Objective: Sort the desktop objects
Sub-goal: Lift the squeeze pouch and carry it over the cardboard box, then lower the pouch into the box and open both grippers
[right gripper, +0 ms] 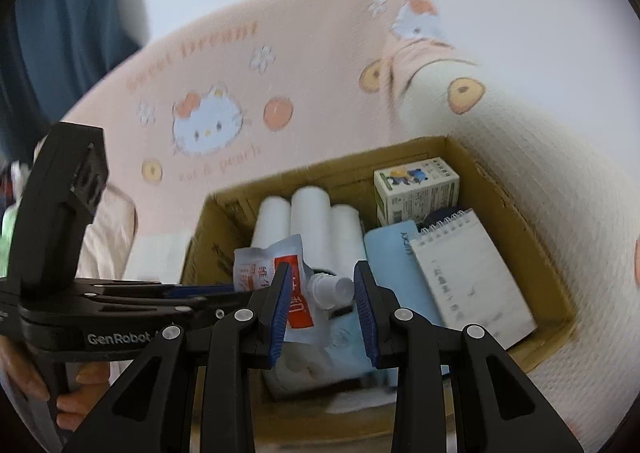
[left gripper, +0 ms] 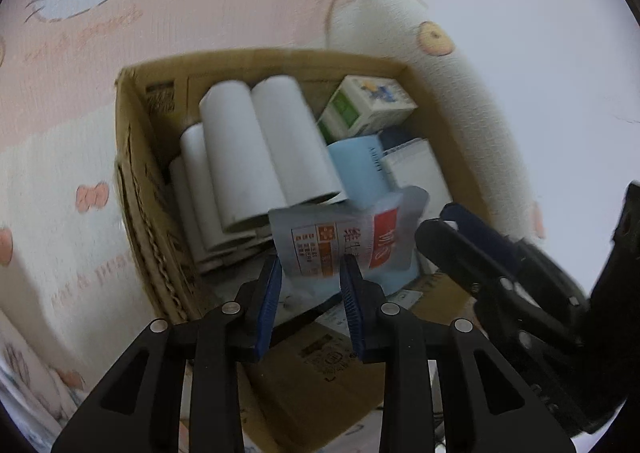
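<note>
From the left, a printed cloth point(left gripper: 60, 173) with cats and peaches covers the surface, and on it stands an open cardboard box point(left gripper: 132, 173), already well filled. Against its left wall lie several white rolls point(left gripper: 240, 157), stacked side by side. Just right of them is a foil pouch point(left gripper: 344, 241) with red and orange print and a white screw spout. It sits tilted over the box's near middle, leaning against the roll ends and a light blue booklet point(left gripper: 356, 165). Further right a small green-and-white carton point(left gripper: 368, 105) sits in the far corner, and a spiral notepad point(right gripper: 468, 273) rests against the right wall.

The left gripper point(left gripper: 312, 265) hangs over the box with its jaws apart. The pouch's lower edge is right at the tips, but I see no pad pressing on it. The right gripper point(right gripper: 322, 265) hovers beside it, jaws also apart and holding nothing — the spout only shows beyond them.

This looks like the drop-off step: the pouch is being put into the box. Next, I'd judge, both grippers must lift clear without snagging the pouch, then go looking for whatever is left to sort — none of it shows here.
</note>
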`<move>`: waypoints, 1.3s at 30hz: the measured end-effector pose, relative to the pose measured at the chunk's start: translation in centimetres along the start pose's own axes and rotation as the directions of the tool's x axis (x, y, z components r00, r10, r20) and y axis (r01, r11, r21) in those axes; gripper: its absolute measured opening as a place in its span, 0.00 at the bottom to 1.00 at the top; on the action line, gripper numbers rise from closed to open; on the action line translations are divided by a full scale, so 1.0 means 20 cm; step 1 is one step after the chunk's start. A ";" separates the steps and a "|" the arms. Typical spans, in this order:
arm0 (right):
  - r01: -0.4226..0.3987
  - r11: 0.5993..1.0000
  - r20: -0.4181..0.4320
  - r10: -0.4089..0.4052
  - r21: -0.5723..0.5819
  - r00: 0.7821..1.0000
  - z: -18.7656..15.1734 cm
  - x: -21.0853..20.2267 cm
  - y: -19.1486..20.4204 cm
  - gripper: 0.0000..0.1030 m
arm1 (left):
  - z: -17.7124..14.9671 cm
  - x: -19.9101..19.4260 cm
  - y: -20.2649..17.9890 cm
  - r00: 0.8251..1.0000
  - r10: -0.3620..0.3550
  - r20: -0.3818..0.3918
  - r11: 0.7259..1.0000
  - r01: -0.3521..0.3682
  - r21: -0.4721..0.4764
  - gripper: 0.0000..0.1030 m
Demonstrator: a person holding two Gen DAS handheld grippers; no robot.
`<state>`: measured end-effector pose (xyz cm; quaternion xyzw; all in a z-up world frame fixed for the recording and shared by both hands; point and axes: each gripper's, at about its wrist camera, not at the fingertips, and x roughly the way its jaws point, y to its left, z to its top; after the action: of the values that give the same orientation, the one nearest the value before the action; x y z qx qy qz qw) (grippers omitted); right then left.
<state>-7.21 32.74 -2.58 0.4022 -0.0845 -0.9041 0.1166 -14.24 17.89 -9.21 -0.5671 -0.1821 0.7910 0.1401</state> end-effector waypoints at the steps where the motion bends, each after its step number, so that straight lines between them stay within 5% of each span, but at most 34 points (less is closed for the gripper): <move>1: -0.015 1.000 -0.038 0.014 -0.022 0.999 0.01 0.02 -0.01 0.27 | -0.01 0.02 0.00 1.000 0.017 -0.006 1.000 -0.017 -0.023 0.31; 6: -0.005 0.990 -0.180 -0.020 -0.140 0.983 0.03 0.12 0.00 0.27 | -0.02 0.02 -0.01 0.997 0.070 0.025 0.996 -0.068 -0.053 0.27; 16: -0.050 0.997 -0.295 0.031 -0.059 0.955 0.01 0.19 -0.16 0.26 | 0.00 0.11 -0.10 0.994 0.050 -0.095 0.997 -0.054 -0.050 0.27; 23: -0.002 0.998 -0.405 -0.021 -0.056 0.914 0.01 0.25 -0.27 0.26 | 0.00 0.23 -0.17 0.983 0.084 -0.161 0.993 -0.096 -0.071 0.24; 32: -0.013 0.988 -0.499 -0.067 -0.156 0.864 -0.05 0.38 -0.20 0.20 | -0.01 0.27 -0.04 0.970 0.129 -0.207 0.975 -0.162 -0.150 0.22; 39: -0.080 0.982 -0.533 -0.024 -0.172 0.846 -0.09 0.47 -0.11 0.19 | 0.01 0.19 -0.06 0.975 0.132 -0.181 0.987 -0.147 -0.069 0.24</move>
<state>-12.28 32.06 -10.90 0.6231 0.0306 -0.7591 0.1861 -15.73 20.55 -11.89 -0.6511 -0.1610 0.7377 0.0763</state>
